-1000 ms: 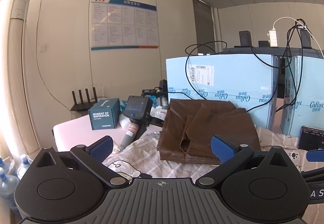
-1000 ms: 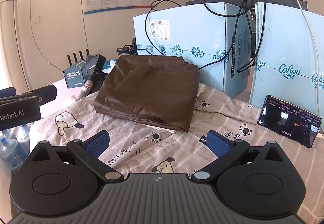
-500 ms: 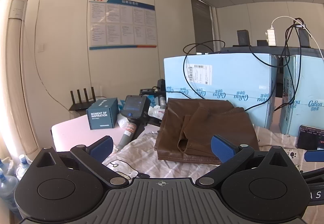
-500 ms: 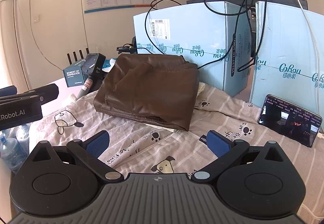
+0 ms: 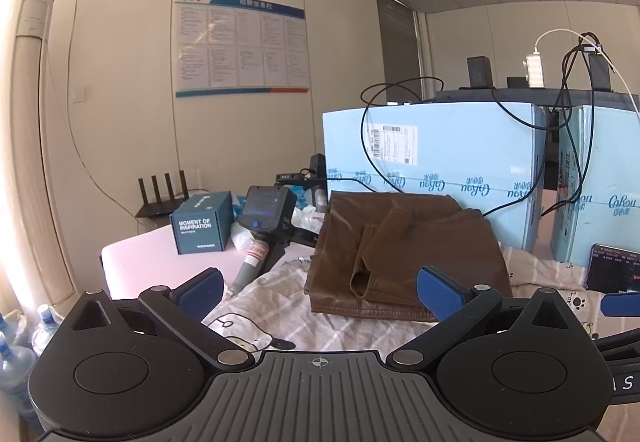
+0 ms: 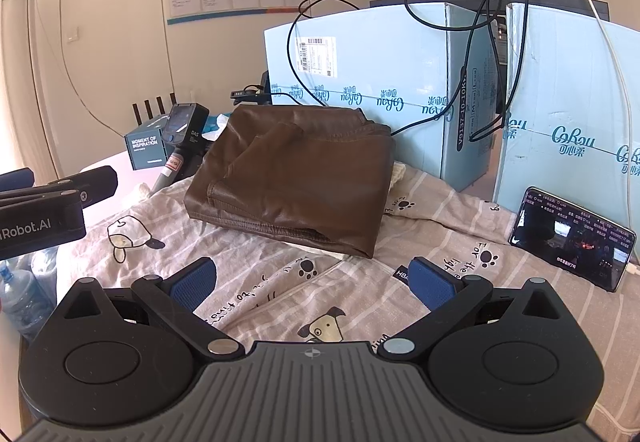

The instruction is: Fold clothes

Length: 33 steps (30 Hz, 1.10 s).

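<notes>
Since the brown garment (image 6: pixel 296 178) already lies folded at the far middle of the dog-print sheet (image 6: pixel 248 282), against the pale blue boxes (image 6: pixel 372 74), the left gripper (image 5: pixel 320 288) and right gripper (image 6: pixel 314 280), both spread and empty, should only square its edges gently, avoiding the phone (image 6: pixel 572 238) at right.

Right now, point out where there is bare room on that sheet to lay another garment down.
The striped sheet lies bare between the right gripper and the folded brown garment, and onward toward the phone. The pink tabletop in front of the teal box is also free. It is crowded behind the garment: handheld device, tissues, cables, blue cartons.
</notes>
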{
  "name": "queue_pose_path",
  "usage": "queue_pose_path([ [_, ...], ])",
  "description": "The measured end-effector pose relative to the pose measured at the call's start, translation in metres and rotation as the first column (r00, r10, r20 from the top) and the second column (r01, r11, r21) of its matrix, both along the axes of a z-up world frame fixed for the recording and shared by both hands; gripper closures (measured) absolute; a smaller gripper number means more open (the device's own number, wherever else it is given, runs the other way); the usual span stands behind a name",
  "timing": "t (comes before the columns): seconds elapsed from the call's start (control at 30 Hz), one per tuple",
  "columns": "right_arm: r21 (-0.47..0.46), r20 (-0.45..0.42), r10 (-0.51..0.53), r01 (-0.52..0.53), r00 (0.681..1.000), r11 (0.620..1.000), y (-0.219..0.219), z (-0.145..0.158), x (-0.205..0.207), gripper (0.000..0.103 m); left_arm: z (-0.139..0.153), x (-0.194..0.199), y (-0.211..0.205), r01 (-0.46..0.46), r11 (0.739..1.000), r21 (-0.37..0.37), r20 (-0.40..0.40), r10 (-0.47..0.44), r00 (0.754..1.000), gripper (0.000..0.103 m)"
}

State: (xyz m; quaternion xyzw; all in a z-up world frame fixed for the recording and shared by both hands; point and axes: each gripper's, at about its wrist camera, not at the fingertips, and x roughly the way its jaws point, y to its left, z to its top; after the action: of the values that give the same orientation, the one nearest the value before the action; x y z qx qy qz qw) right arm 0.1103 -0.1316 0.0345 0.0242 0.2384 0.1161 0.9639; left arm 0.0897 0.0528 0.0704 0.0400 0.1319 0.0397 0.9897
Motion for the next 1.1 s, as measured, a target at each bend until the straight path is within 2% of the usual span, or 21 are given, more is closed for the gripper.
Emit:
queue_pose_path([
  [1.1, -0.032, 0.025, 0.010, -0.009, 1.000, 0.999, 0.0039, -0.0017, -0.0019, 0.000, -0.0024, -0.0009, -0.0002, -0.002, 1.000, 0.006, -0.007, 0.002, 1.000, 0.000],
])
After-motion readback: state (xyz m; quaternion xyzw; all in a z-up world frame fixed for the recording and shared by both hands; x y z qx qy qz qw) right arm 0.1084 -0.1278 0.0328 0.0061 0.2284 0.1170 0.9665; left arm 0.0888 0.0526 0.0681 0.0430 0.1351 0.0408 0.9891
